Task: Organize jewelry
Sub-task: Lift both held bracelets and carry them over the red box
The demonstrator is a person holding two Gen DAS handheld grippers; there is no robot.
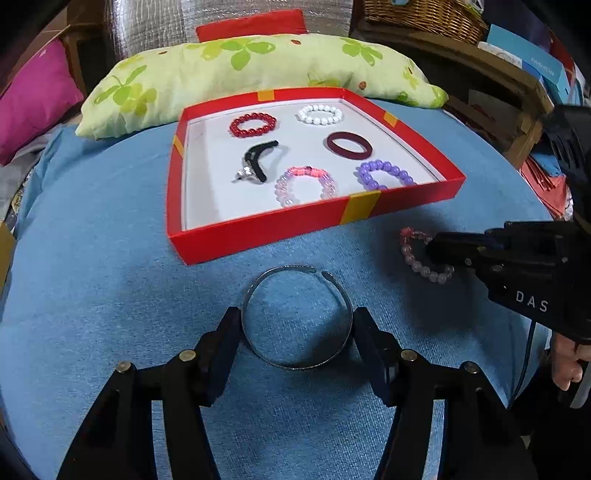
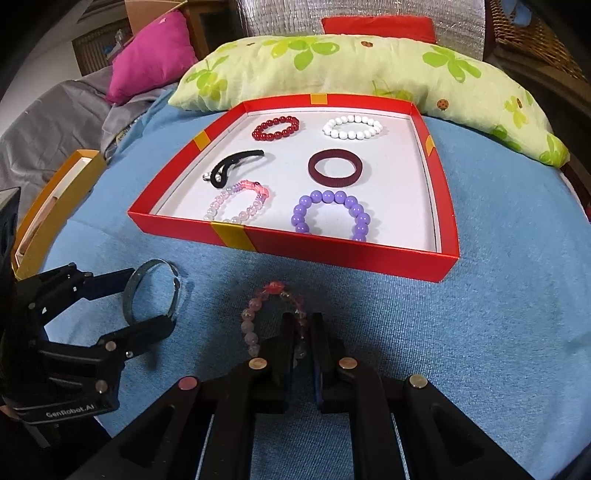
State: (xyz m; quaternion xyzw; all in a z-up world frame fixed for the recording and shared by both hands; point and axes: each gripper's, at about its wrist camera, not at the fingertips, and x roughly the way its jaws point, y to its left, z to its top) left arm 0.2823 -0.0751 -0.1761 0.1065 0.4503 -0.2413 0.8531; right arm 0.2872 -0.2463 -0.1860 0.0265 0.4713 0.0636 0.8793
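A silver open bangle (image 1: 295, 317) sits between the fingers of my left gripper (image 1: 297, 325); the jaws touch its two sides on the blue cloth. It also shows in the right wrist view (image 2: 151, 291). My right gripper (image 2: 303, 325) is shut on a pale pink bead bracelet (image 2: 258, 314), also seen in the left wrist view (image 1: 417, 254). A red tray (image 1: 258, 229) holds red (image 1: 253, 124), white (image 1: 319, 114), maroon (image 1: 349, 144), pink (image 1: 304, 184) and purple (image 1: 384, 173) bracelets and a black hair clip (image 1: 256, 162).
A green leaf-print pillow (image 1: 240, 70) lies behind the tray. A magenta cushion (image 2: 151, 55) is at the far left. An orange box (image 2: 48, 206) stands at the left edge of the blue cloth (image 2: 480, 332). Wicker baskets (image 1: 424, 14) stand at the back.
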